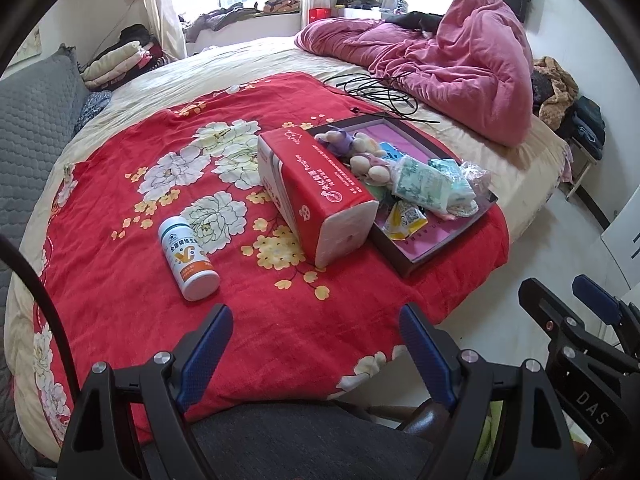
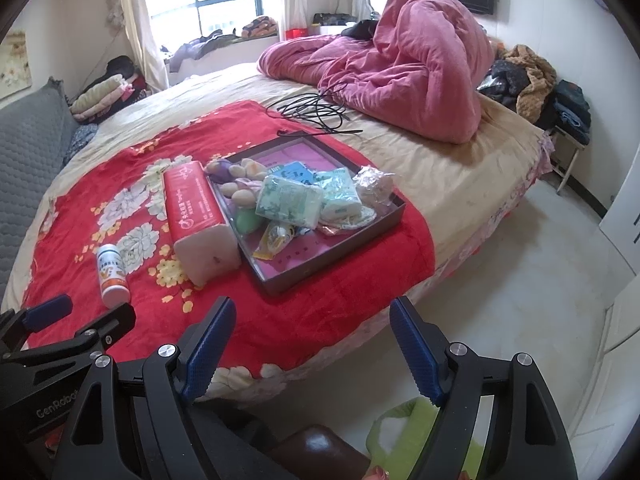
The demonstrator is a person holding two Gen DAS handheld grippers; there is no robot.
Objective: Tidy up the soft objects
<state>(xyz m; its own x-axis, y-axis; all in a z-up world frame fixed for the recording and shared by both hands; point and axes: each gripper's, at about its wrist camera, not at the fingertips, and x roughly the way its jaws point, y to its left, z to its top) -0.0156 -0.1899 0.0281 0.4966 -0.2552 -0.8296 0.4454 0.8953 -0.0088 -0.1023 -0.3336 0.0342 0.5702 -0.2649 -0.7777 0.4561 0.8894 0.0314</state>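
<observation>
Both the left gripper (image 1: 316, 350) and the right gripper (image 2: 310, 344) hang released and empty above the near edge of the bed. The soft things, a plush (image 2: 236, 184) and tissue packs (image 2: 290, 200), already lie in the tray (image 2: 340, 252); a tissue brick (image 2: 200, 220) leans on its rim. Nudging that brick could tip the tray (it sits on yielding bedding), and the bottle (image 1: 188, 256) might roll off the red blanket (image 1: 132, 240). Beyond: a pink duvet (image 2: 420, 72), cable (image 2: 316, 112), window.

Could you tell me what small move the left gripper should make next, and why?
Probably ease the left gripper forward toward the red tissue pack. Its jaws stand open and empty, and that soft pack lies on the red blanket beside the tray, not in it.
</observation>
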